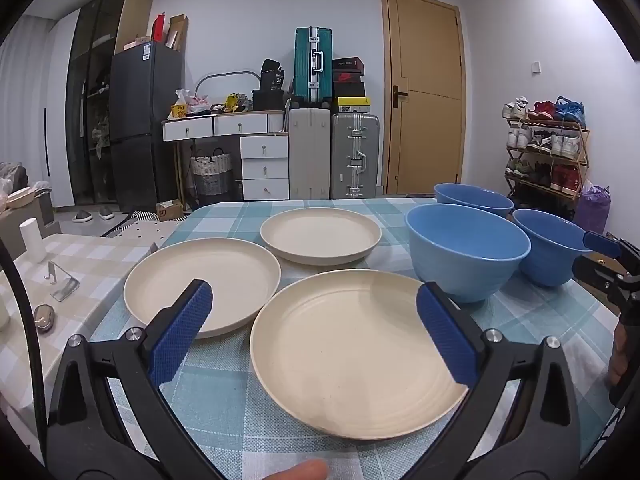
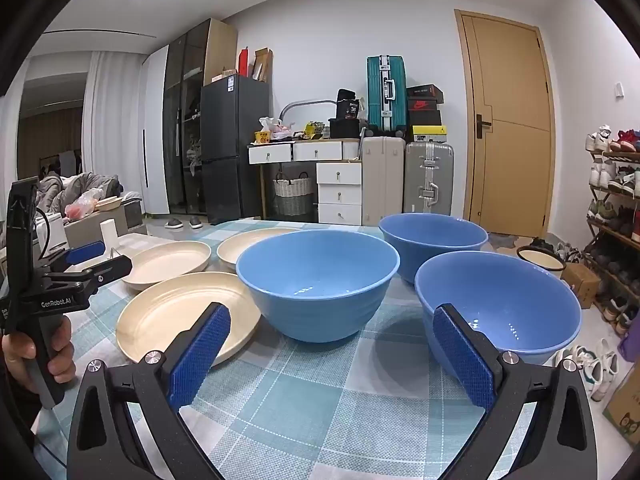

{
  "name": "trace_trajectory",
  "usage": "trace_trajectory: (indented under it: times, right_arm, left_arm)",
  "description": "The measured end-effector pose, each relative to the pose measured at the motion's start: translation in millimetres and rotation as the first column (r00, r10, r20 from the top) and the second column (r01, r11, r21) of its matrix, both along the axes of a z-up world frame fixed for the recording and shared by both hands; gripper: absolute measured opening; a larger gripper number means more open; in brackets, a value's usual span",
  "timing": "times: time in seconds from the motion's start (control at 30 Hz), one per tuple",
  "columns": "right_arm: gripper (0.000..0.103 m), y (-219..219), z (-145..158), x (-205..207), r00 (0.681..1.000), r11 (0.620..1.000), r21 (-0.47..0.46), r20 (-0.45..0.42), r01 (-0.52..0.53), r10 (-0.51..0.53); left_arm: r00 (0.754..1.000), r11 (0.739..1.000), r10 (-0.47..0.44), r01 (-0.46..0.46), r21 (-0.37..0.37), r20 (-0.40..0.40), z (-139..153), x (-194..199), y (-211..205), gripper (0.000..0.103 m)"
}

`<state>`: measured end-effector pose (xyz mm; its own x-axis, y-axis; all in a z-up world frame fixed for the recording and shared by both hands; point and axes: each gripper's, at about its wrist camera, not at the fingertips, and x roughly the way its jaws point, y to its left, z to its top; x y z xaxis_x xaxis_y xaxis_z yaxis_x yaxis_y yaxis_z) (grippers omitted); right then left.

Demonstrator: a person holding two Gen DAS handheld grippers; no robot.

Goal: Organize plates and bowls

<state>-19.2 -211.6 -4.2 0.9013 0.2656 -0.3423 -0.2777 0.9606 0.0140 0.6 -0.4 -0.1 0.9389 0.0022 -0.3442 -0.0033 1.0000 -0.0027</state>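
Three cream plates (image 1: 352, 352) and three blue bowls (image 2: 318, 282) sit apart on the checked desk (image 2: 320, 400); both grippers hover with jaws spread, empty, so pinch the nearest plate's rim squarely before stacking.

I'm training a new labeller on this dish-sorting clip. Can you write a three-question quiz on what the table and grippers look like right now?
1. How many cream plates and how many blue bowls are on the table?
2. True or false: the left gripper is closed on the nearest plate.
3. In the right wrist view, which bowl does the right gripper's right-hand finger overlap: A) the middle bowl, B) the far bowl, C) the near right bowl?

Key
1. Three plates, three bowls, none stacked.
2. False: its jaws stand wide open above the plate, gripping nothing.
3. C.
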Motion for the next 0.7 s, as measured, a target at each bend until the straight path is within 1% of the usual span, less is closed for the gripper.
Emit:
trace_trajectory:
  times: [0.7]
  right_arm:
    - [0.103, 0.0, -0.1, 0.6, 1.0, 1.0, -0.002, -0.006, -0.002, 0.002]
  left_arm:
    - [1.0, 1.0, 0.001, -0.001, -0.021, 0.001, 0.0, -0.2, 1.3, 0.102]
